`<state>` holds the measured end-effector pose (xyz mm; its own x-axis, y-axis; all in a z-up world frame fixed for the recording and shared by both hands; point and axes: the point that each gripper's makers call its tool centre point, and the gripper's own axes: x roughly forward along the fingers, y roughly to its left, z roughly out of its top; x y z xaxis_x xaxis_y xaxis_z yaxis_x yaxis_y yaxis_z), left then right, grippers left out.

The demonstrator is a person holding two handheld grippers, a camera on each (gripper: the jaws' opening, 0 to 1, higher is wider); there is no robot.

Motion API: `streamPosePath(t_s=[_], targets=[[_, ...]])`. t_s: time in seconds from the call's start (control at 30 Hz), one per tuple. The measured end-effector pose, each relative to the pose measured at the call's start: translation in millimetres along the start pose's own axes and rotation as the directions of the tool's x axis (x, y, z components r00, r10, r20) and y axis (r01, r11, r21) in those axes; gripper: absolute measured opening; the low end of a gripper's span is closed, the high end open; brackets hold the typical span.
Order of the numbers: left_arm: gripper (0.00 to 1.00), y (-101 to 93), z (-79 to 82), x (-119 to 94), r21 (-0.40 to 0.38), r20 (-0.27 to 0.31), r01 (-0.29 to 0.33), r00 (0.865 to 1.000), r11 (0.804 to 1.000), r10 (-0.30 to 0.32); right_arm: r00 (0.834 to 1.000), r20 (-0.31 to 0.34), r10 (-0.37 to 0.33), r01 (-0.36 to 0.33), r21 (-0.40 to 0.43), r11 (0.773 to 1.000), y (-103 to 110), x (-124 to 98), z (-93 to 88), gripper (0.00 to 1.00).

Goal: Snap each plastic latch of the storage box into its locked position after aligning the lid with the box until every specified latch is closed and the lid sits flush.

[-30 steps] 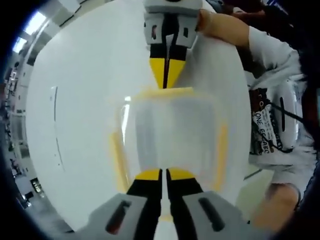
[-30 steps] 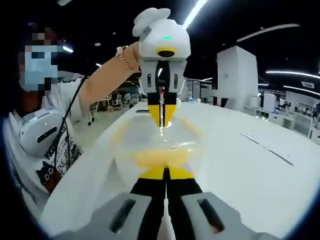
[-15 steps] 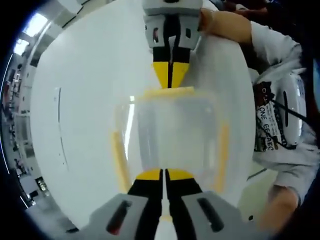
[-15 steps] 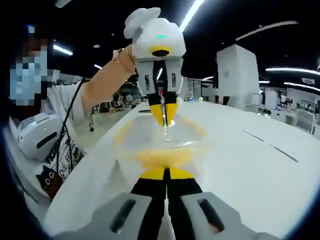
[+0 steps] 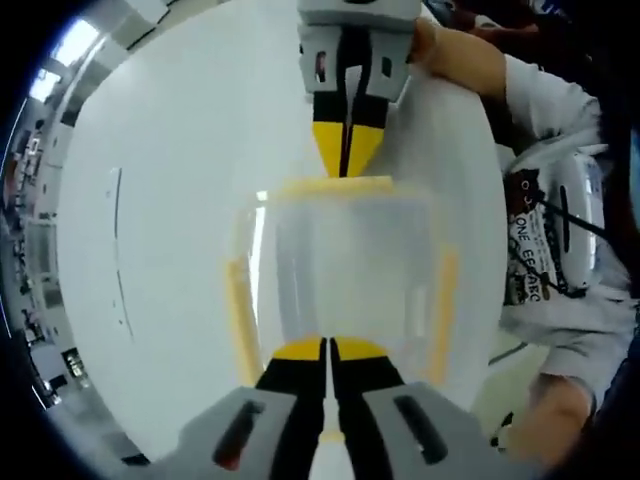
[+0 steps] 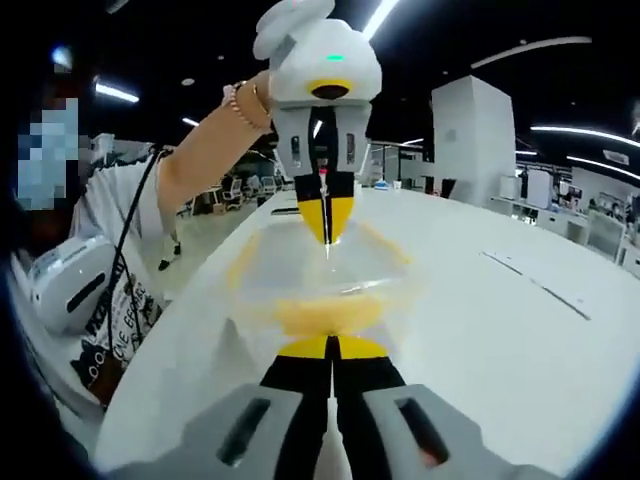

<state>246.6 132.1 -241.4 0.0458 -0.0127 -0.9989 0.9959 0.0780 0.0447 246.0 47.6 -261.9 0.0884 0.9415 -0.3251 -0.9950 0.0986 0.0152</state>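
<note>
I have the clear storage box (image 5: 345, 270) sitting on the white desk (image 5: 170, 200) between my two tongs, and I judge I am in the latching step, working the two end latches at once. In the left gripper view, my left tongs (image 5: 327, 350) are closed with nothing held between the tips, and those tips are pressed against the near yellow latch (image 5: 330, 435) at the bottom edge of the box; across the lid (image 5: 350, 290) the right tongs (image 5: 346, 160) come down from the top, also closed and empty, with their yellow points just at the far yellow latch (image 5: 335, 186). The right gripper view tells the same story from the other end: the right tongs (image 6: 330, 350) sit shut against the yellow latch (image 6: 325, 315) nearest them, and the left tongs (image 6: 327, 225) stand at the opposite end of the box, tips down on its rim. Two more yellow strips (image 5: 240, 320) run along the long sides; I cannot tell from here whether those are snapped home. The lid looks to sit level on the box, though the clear plastic makes the seam hard to read. I think the next move calls for a firm, even push inward and down on both end latches together, keeping the box from sliding on the smooth desk, and then a check of the side latches one by one.
</note>
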Motion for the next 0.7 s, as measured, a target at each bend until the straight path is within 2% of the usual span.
streamPosePath(t_s=[0.07, 0.2, 0.3, 0.4, 0.53, 0.7], targets=[[0.01, -0.9, 0.0, -0.1, 0.015, 0.022, -0.005, 1.000, 1.000, 0.005, 0.999, -0.018, -0.047, 0.046, -0.021, 0.999, -6.6, -2.5, -0.9, 0.00], [0.01, -0.9, 0.2, -1.6, 0.031, 0.105, -0.007, 0.994, 1.000, 0.004, 0.998, -0.026, -0.062, 0.061, -0.033, 0.998, -4.9, -4.4, 1.4, 0.00], [0.02, -1.0, -1.2, -2.3, 0.019, 0.159, 0.009, 0.987, 1.000, -0.012, 0.996, -0.004, -0.095, 0.094, -0.049, 0.994, -9.5, -5.5, 10.1, 0.00], [0.02, -1.7, -2.8, -2.5, 0.010, 0.197, 0.021, 0.980, 1.000, -0.023, 0.986, 0.045, -0.158, 0.160, -0.050, 0.986, -18.3, -8.8, 25.0, 0.00], [0.03, -3.6, -3.8, -2.7, 0.011, 0.228, 0.027, 0.973, 1.000, -0.029, 0.987, 0.047, -0.153, 0.156, -0.072, 0.985, -16.2, -8.8, 43.3, 0.00], [0.03, -6.0, -9.4, -3.4, 0.015, 0.244, 0.028, 0.969, 0.999, -0.031, 0.992, -0.034, -0.121, 0.116, -0.121, 0.986, -5.2, 3.8, 57.1, 0.00]])
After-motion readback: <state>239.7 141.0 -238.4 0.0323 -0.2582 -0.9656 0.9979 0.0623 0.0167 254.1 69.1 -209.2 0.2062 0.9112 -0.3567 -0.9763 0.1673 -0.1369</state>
